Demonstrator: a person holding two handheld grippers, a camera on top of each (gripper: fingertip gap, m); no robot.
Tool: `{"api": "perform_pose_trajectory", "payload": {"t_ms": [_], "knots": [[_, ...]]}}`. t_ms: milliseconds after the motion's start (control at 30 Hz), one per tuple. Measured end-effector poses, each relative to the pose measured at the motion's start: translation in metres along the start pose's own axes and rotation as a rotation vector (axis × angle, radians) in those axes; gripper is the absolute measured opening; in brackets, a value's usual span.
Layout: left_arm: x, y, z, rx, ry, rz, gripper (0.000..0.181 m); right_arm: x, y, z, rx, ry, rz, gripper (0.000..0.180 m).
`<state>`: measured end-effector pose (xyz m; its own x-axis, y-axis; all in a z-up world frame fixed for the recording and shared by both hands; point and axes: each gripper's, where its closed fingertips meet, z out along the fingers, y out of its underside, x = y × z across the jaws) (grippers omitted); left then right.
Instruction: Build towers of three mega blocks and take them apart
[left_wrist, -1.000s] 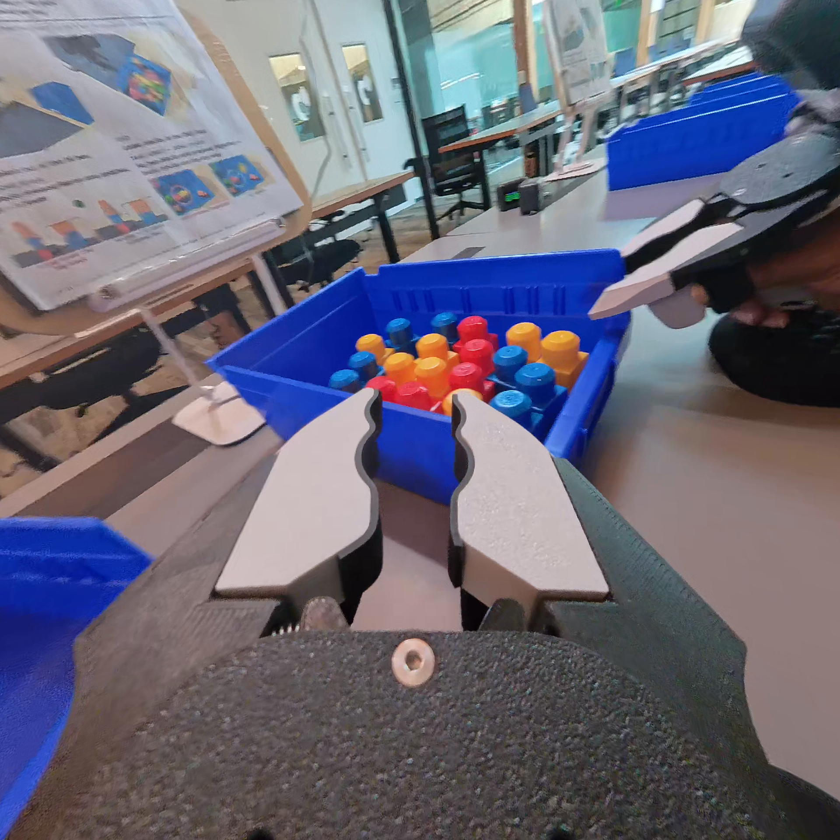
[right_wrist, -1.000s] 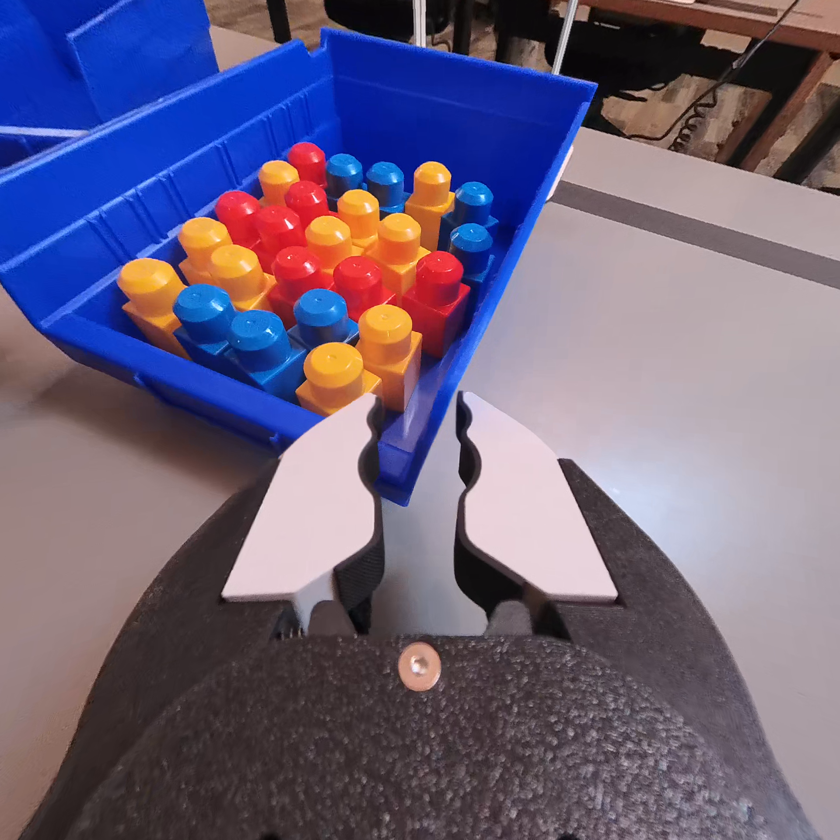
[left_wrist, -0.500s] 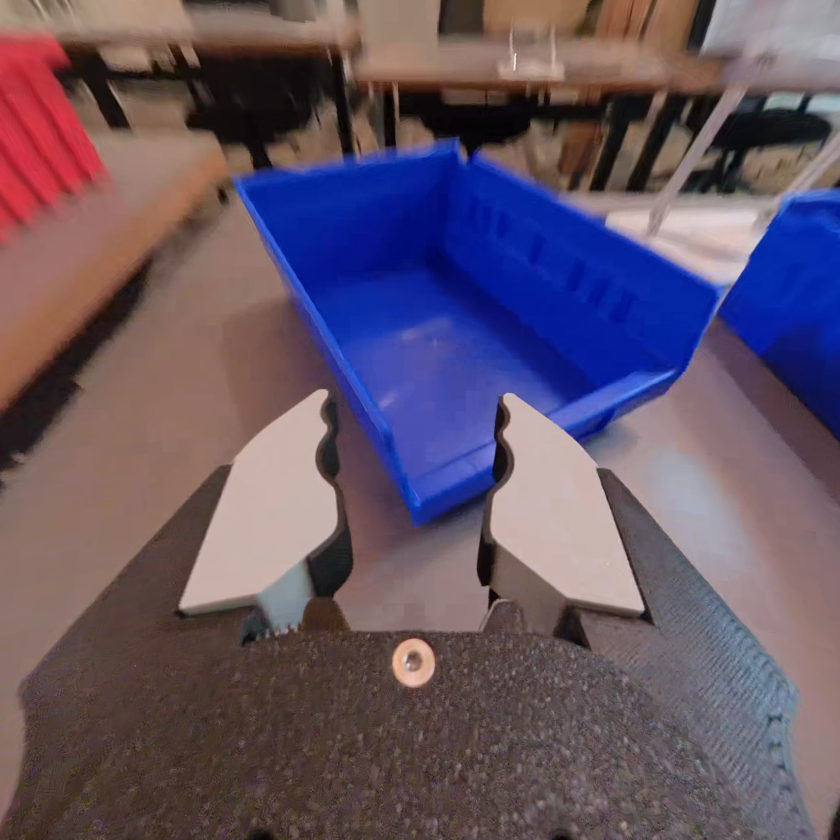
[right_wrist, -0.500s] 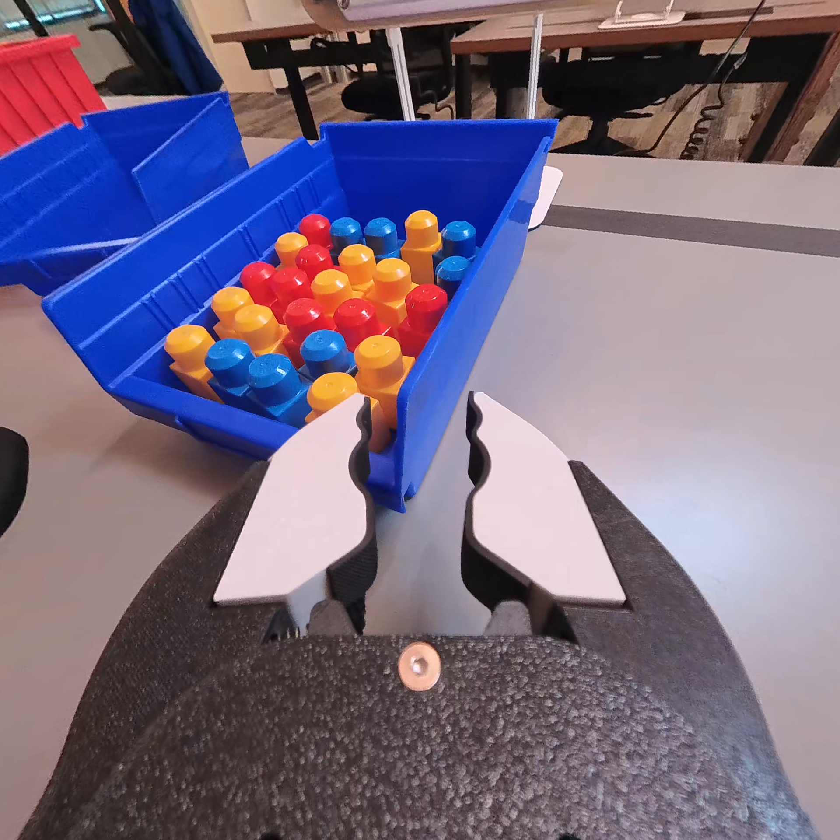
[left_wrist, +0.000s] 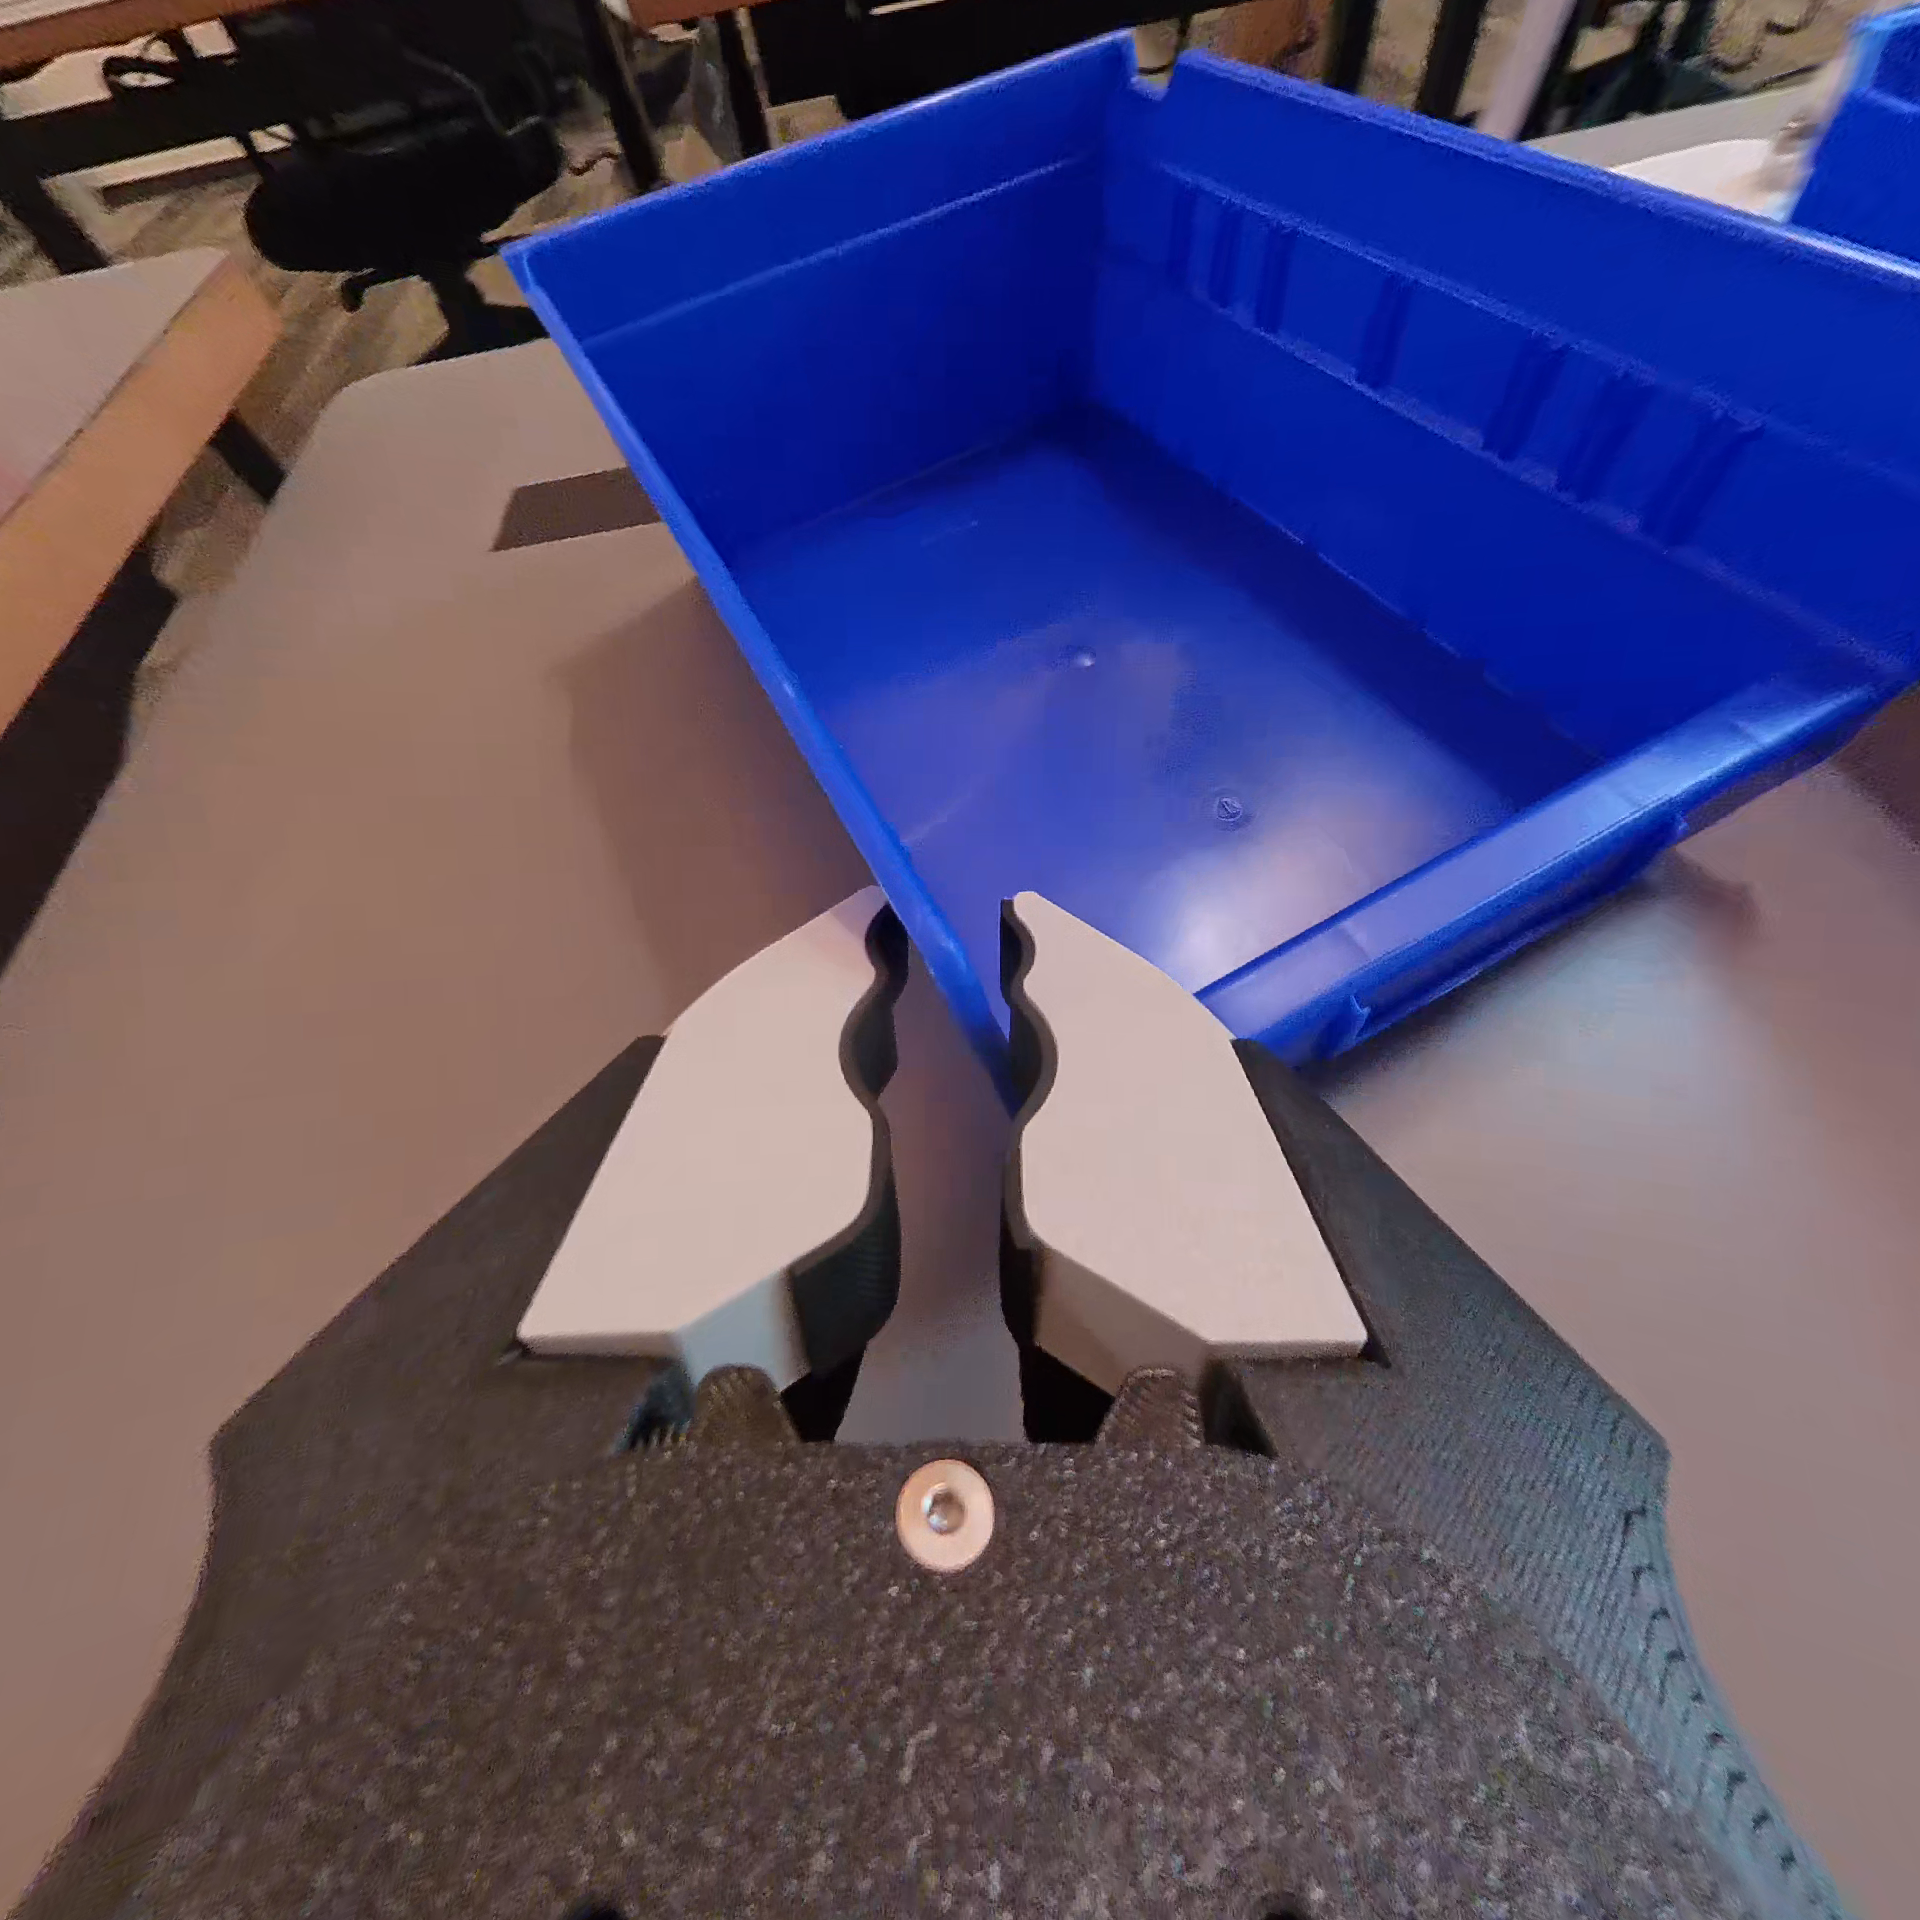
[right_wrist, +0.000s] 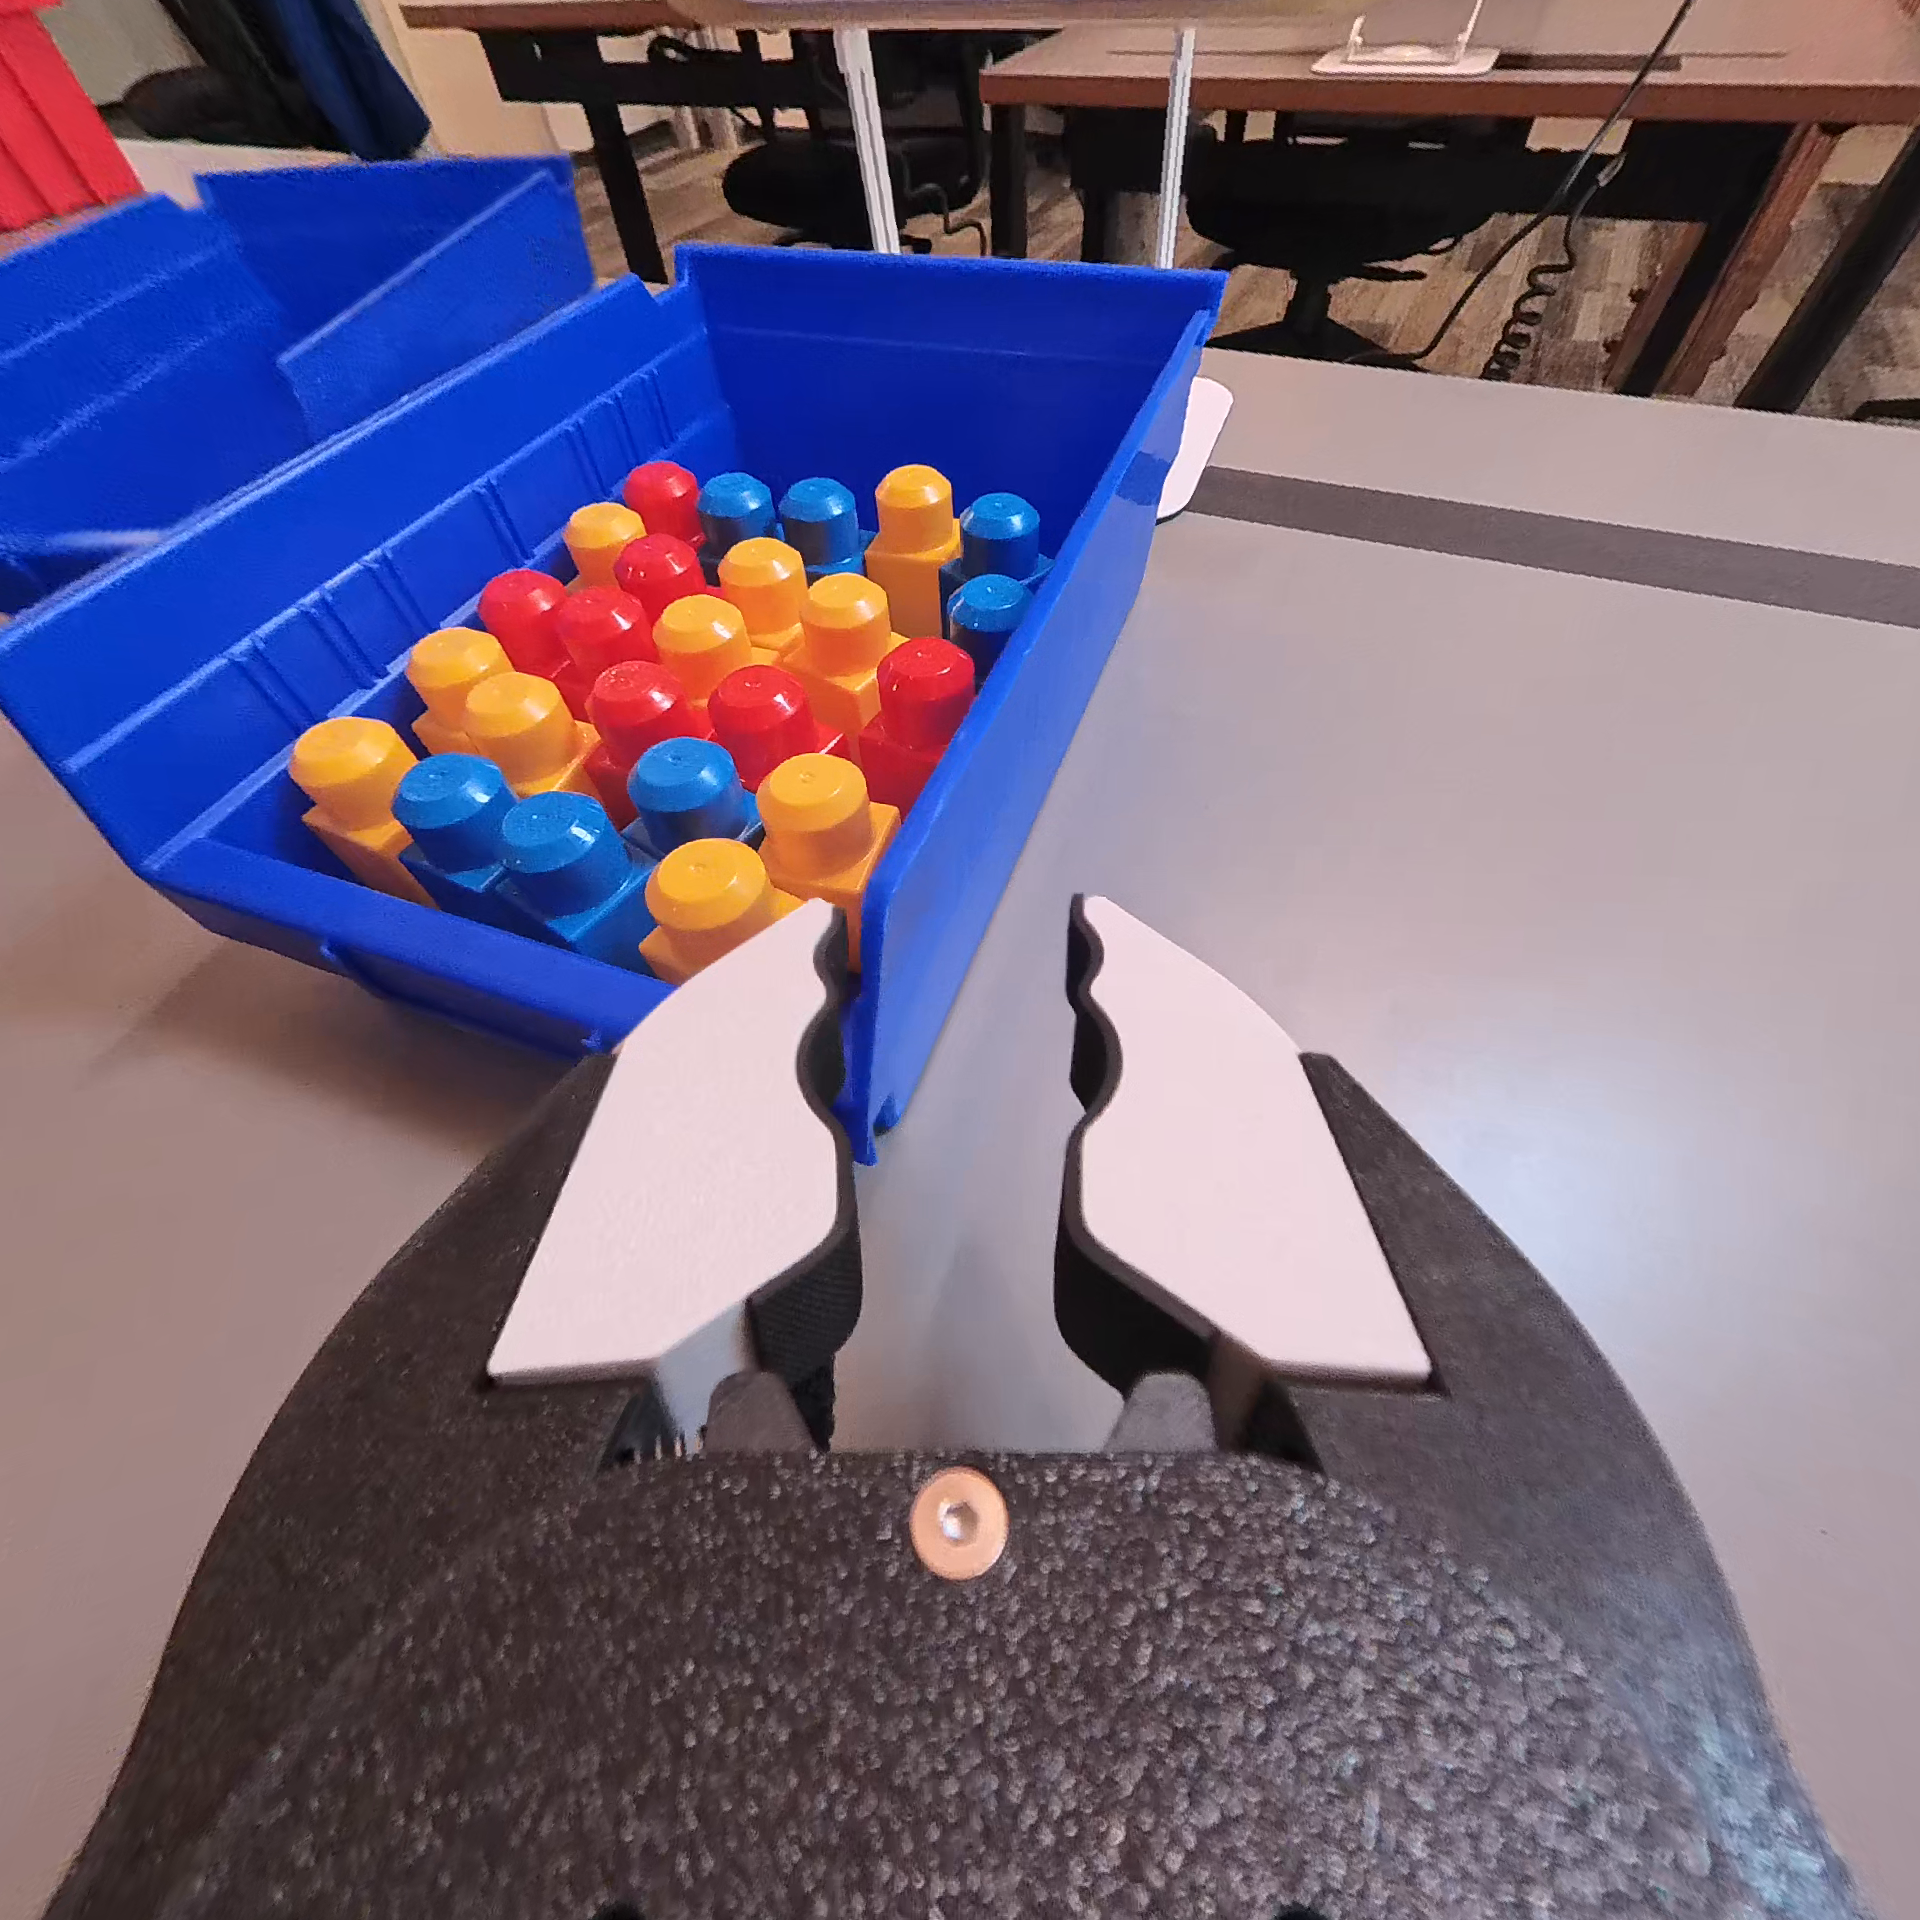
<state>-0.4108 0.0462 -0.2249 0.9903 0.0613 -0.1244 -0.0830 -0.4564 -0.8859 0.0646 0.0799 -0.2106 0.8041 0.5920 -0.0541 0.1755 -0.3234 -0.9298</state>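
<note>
Your left gripper (left_wrist: 943, 914) hangs released and holds nothing, its fingers straddling the near corner of an empty blue bin (left_wrist: 1600, 582) on the table (left_wrist: 395, 790). Your right gripper (right_wrist: 951, 914) is likewise parted, unloaded, at the corner of the bin (right_wrist: 966, 353) packed with upright blocks (right_wrist: 717, 665).

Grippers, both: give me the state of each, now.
Left gripper: open, holding nothing, at the empty blue bin.
Right gripper: open, holding nothing.
</note>
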Motion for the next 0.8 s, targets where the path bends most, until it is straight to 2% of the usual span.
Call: {"api": "perform_pose_trajectory", "payload": {"t_ms": [167, 233, 300, 667, 800], "knots": [[0.055, -0.008, 0.001, 0.008, 0.096, 0.051, 0.013, 0.003, 0.002, 0.001, -0.009, 0.013, 0.002, 0.043], [0.063, -0.009, 0.002, 0.003, 0.064, 0.092, 0.014, 0.006, 0.002, 0.001, -0.012, 0.030, -0.002, 0.043], [0.074, -0.012, 0.004, 0.011, 0.105, 0.077, 0.016, 0.008, 0.002, 0.001, -0.013, 0.037, 0.001, 0.043], [0.096, -0.022, 0.020, 0.010, 0.160, 0.211, 0.024, 0.027, 0.002, 0.002, -0.026, 0.084, 0.012, 0.047], [0.094, -0.024, 0.021, 0.035, 0.180, 0.202, 0.025, 0.038, 0.003, 0.008, -0.046, 0.093, -0.013, 0.048]]}}
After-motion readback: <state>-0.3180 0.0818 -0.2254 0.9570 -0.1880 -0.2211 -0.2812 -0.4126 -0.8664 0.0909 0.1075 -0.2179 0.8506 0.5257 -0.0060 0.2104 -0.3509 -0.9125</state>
